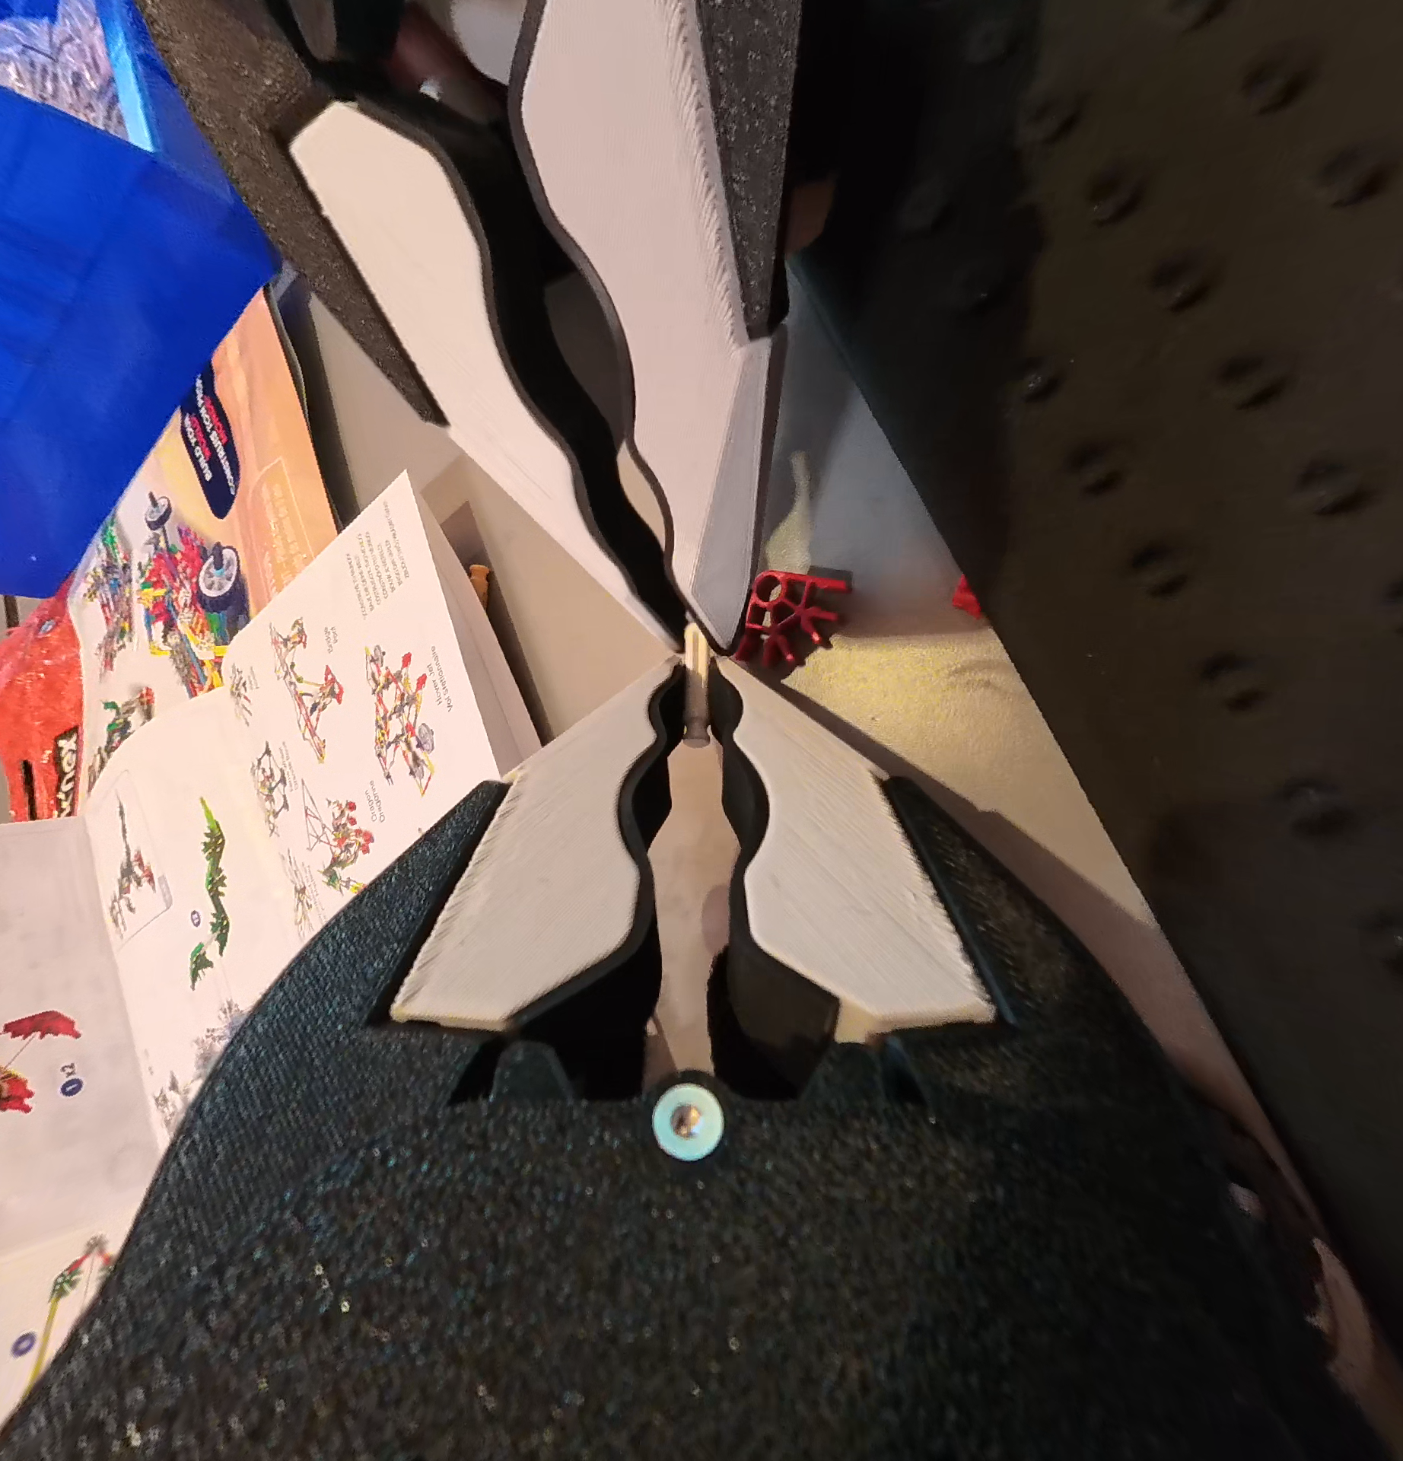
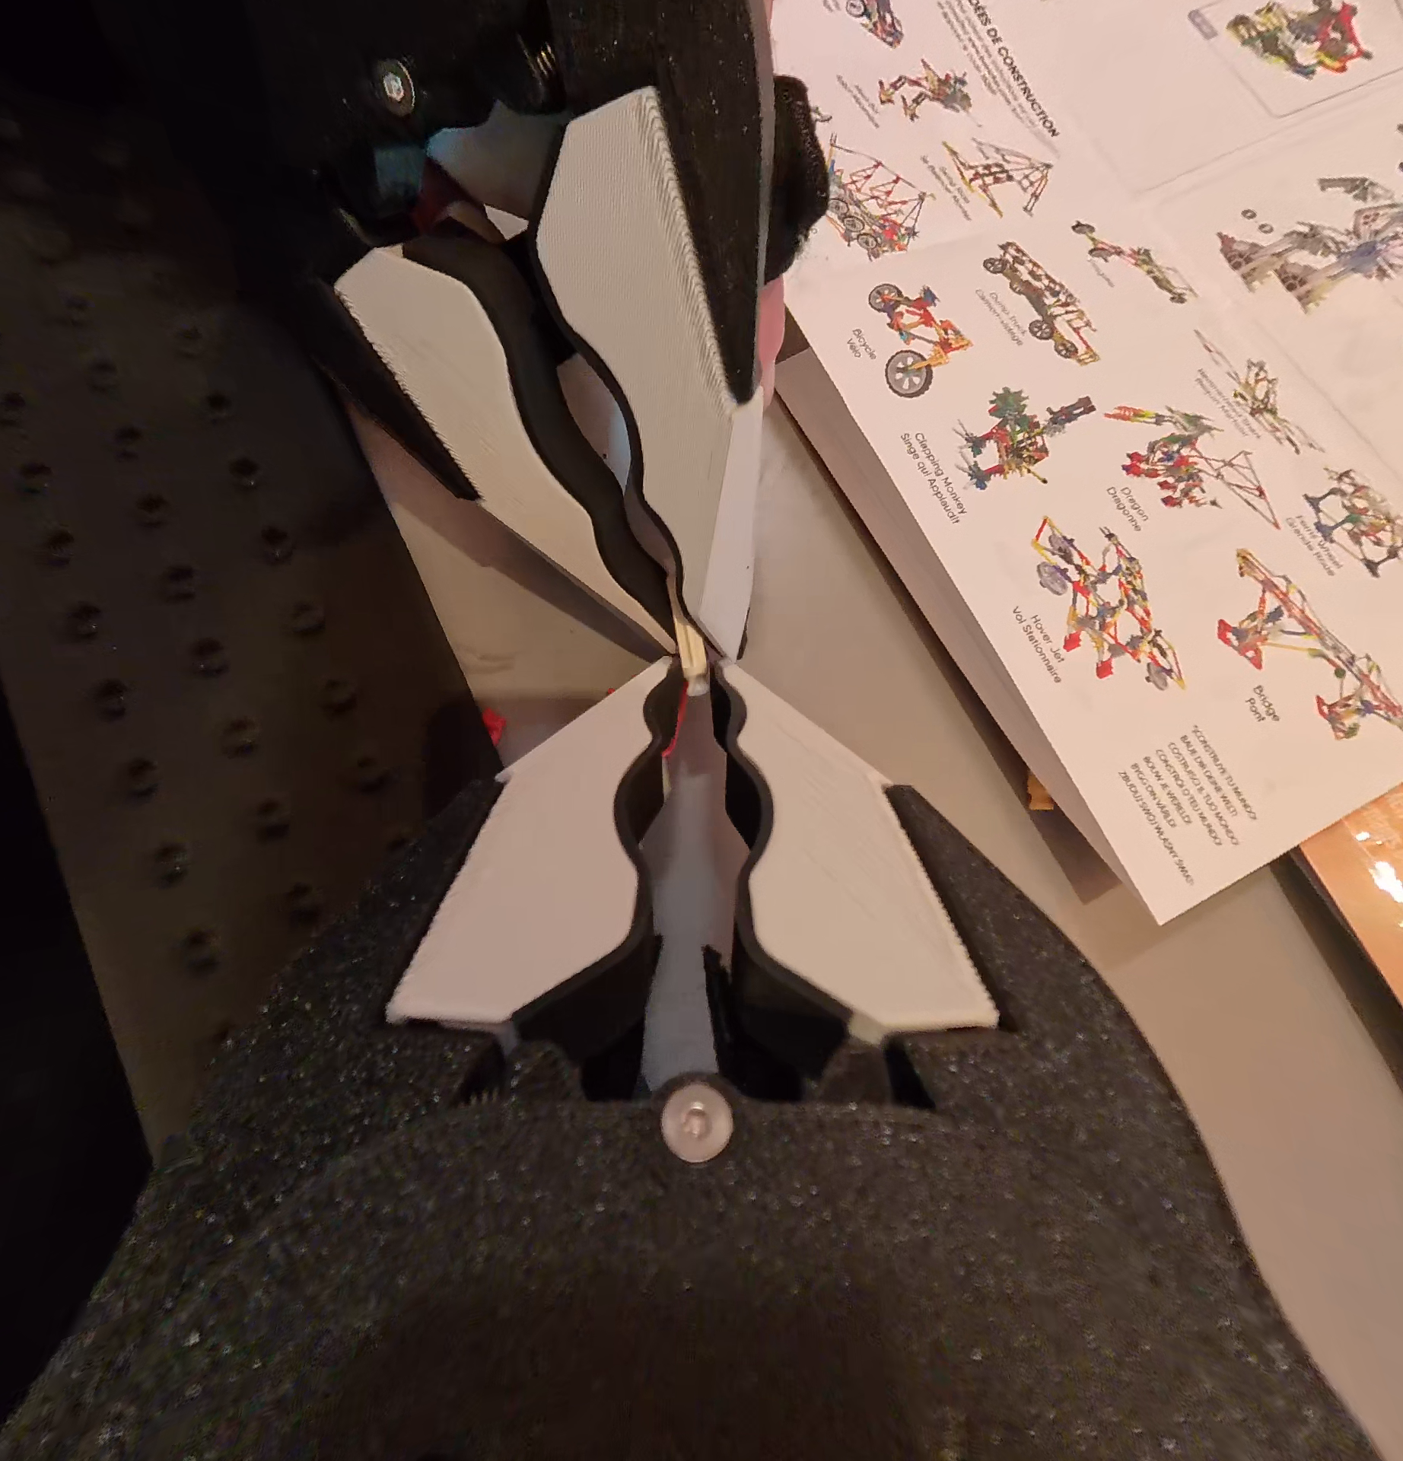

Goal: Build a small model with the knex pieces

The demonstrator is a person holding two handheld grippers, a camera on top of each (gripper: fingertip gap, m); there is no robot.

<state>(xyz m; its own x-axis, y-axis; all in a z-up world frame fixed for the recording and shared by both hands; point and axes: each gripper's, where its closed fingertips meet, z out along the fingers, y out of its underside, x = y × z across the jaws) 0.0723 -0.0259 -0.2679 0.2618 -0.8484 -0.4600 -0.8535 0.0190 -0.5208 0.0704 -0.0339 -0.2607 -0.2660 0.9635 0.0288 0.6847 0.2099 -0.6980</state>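
My left gripper (image 1: 696, 670) and my right gripper (image 2: 694, 676) meet tip to tip above a pale tabletop (image 1: 920, 711). Both are shut on one short grey-white rod (image 1: 695, 700), which also shows in the right wrist view (image 2: 689, 652). In the left wrist view the right gripper (image 1: 702, 632) comes down from above. In the right wrist view the left gripper (image 2: 694, 632) does the same. A red snowflake-shaped connector (image 1: 793, 613) lies on the table just behind the tips. A sliver of red (image 2: 677, 731) shows through the gap between my right fingers.
An open instruction booklet (image 1: 350, 711) with pictures of toy models lies on the table, and it also shows in the right wrist view (image 2: 1117, 474). A blue bag (image 1: 90, 356), a red packet (image 1: 34, 711) and a toy box (image 1: 232, 490) lie beyond. A black perforated board (image 1: 1236, 553) stands close by. Only a small space, under 4 cm, lies between the two pairs of fingers.
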